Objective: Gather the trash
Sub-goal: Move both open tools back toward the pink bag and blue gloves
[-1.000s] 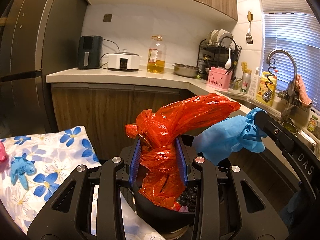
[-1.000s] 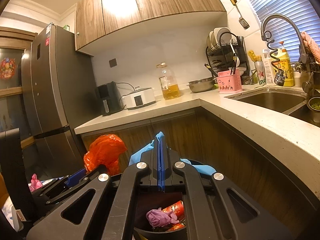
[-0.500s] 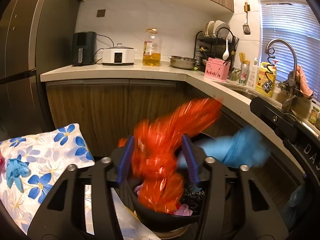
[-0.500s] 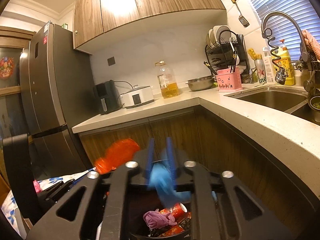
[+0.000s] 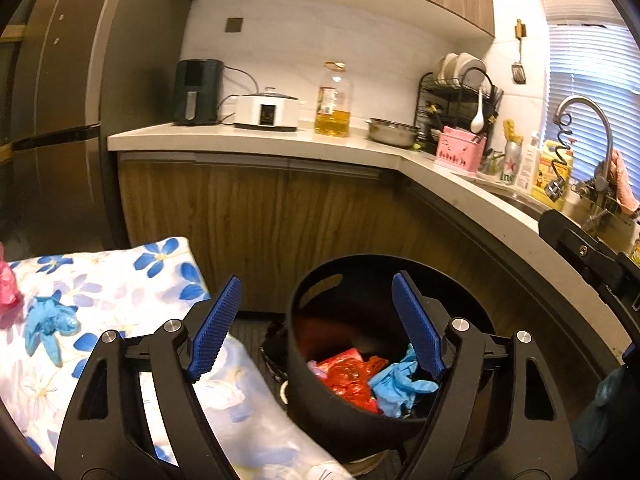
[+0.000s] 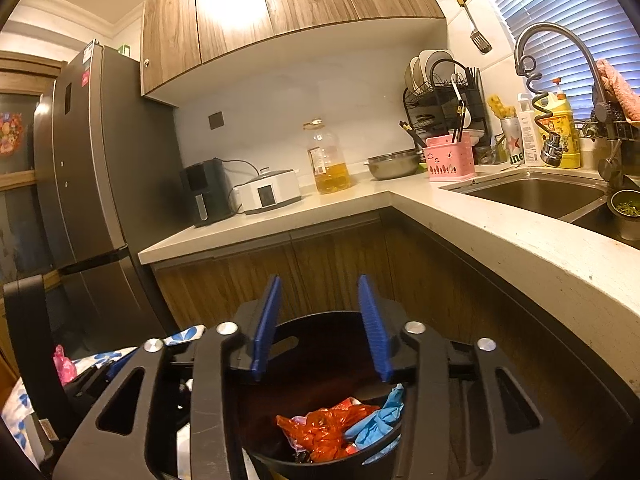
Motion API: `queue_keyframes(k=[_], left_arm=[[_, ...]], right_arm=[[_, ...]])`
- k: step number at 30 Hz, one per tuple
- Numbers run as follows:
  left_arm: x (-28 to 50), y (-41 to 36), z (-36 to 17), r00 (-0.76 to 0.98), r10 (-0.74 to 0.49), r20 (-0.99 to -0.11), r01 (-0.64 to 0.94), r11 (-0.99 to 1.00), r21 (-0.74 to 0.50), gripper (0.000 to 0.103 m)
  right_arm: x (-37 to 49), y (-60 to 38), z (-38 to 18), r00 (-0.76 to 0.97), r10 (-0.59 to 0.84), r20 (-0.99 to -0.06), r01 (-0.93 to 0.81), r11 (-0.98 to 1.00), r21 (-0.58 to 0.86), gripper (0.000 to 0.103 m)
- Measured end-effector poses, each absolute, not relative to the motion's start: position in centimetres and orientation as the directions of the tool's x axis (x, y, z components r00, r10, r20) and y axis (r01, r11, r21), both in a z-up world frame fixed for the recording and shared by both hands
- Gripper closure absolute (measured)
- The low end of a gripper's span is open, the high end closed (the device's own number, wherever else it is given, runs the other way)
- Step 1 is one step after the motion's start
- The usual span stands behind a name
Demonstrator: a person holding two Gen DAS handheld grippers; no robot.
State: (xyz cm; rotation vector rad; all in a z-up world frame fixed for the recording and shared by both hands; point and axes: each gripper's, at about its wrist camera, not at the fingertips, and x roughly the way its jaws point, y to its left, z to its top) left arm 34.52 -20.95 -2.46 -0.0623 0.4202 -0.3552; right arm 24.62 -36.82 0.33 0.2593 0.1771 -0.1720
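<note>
A black trash bin [image 5: 316,292] stands on the floor under both grippers; it also shows in the right wrist view [image 6: 320,324]. An orange plastic bag [image 5: 348,376] and a blue glove [image 5: 396,380] lie inside it, also seen in the right wrist view as the bag [image 6: 320,428] and the glove [image 6: 376,420]. My left gripper [image 5: 316,324] is open and empty above the bin. My right gripper [image 6: 320,328] is open and empty above the bin. Another blue glove [image 5: 48,320] and a pink scrap [image 5: 8,288] lie on the flowered cloth [image 5: 120,280] at the left.
The L-shaped counter [image 5: 460,188] and wooden cabinets [image 5: 260,232] stand behind the bin. A fridge [image 6: 92,180] is at the left. The sink [image 6: 532,196], a dish rack [image 6: 444,96] and an oil bottle [image 6: 328,160] are on the counter.
Both grippers opened. The orange bag fell from the left gripper and the blue glove from the right gripper into the bin.
</note>
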Motion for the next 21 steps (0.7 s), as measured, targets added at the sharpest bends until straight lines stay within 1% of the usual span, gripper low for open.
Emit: queue_keyframes(k=[10,13,21], left_arm=[[31.9,-15.9,-1.6,0.896,-0.26,-0.361,0.215,0.963,-0.161,0.022],[30.8,-14.1,-1.7,0.904,-0.229,-0.361,0.186,0.971,-0.149,0.021],[27.7,-8.7,-2.6,0.928,-0.122,-0.353,0.083,0.989,-0.122,0.02]], right_arm=[[23.6,-34.6,0.3,0.972,-0.117,-0.202,0.163,0.96,0.229,0.041],[23.0,-33.5,0.3,0.974,-0.108,-0.199,0.152,0.963,0.222,0.039],[22.0,-29.4,-0.2,0.978,-0.049,-0.201,0.092,0.973,0.211,0.039]])
